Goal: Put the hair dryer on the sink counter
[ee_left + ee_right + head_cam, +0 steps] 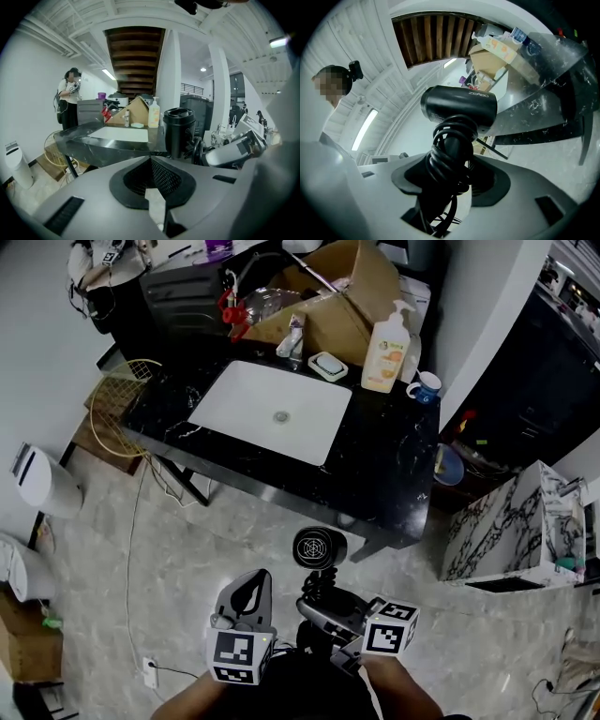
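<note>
Holding white sink (272, 413), black marble counter (384, 460); pale marbled floor (187, 559).

Staged washroom corner in an open white hall, freestanding black marble sink counter (384, 474), white basin (244, 399), faucet (291, 338), soap pump bottle (386, 348) at its back edge, cardboard box (352, 306) behind, wooden staircase (133, 56) overhead.

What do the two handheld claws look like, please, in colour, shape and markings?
The grey plastic left claw and the matching right claw each have a smooth, rounded housing with a black mesh-lined recess and dark slots. Each carries a white cube with black square markers: left, right.
</note>
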The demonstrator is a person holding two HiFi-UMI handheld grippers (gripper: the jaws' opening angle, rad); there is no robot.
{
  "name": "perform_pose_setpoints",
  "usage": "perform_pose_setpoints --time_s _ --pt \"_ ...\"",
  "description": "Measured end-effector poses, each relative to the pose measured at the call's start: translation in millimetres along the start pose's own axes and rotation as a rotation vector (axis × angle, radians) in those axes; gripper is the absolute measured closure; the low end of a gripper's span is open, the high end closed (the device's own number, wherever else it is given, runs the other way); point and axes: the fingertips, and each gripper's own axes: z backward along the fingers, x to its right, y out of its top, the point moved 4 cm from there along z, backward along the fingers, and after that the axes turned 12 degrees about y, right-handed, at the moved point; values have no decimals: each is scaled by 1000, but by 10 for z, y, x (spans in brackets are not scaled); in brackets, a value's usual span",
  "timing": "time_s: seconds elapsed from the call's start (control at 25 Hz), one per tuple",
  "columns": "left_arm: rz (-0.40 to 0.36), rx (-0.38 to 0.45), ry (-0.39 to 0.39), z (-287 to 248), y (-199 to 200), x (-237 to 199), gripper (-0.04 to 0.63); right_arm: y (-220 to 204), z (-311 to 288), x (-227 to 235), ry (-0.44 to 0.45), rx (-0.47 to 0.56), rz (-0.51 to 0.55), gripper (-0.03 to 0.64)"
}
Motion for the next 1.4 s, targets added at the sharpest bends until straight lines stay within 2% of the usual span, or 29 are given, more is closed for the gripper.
perform_pose_setpoints --time_s 0.4,0.68,0.92,1.12,1.4 --pt "-39 7 -6 -682 461 205 588 733 99 390 -28 17 3 359" --pt "-43 18 -39 -1024 630 210 588 1031 129 632 -106 34 -4 359" --pt "-65 15 -138 -1440 735 158 588 1287 74 930 -218 66 -4 357" --pt "-105 20 -241 -1750 875 99 588 1438 22 1120 -309 132 -40 357" --pt "-121 15 -321 -2066 996 12 588 1647 -44 1338 -405 151 -54 357"
